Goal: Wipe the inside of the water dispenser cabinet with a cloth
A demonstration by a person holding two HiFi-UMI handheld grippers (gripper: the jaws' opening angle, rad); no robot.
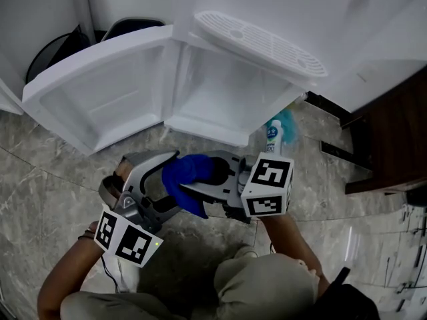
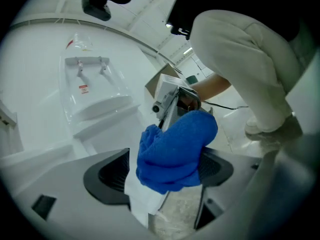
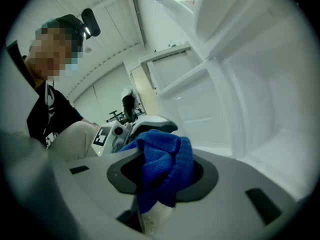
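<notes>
A blue cloth hangs bunched between my two grippers, low in front of the open white cabinet of the water dispenser. My right gripper points left and is shut on the cloth, which fills its jaws. My left gripper faces it with its jaws wide apart. In the left gripper view the cloth sits between the pads; the left pad stands clear of it. The cabinet door is swung out to the left.
The dispenser's drip tray juts out above the cabinet. A spray bottle stands on the marble floor at the cabinet's right corner. Dark wooden furniture is at the right, black bins behind the door. The person's knee is below.
</notes>
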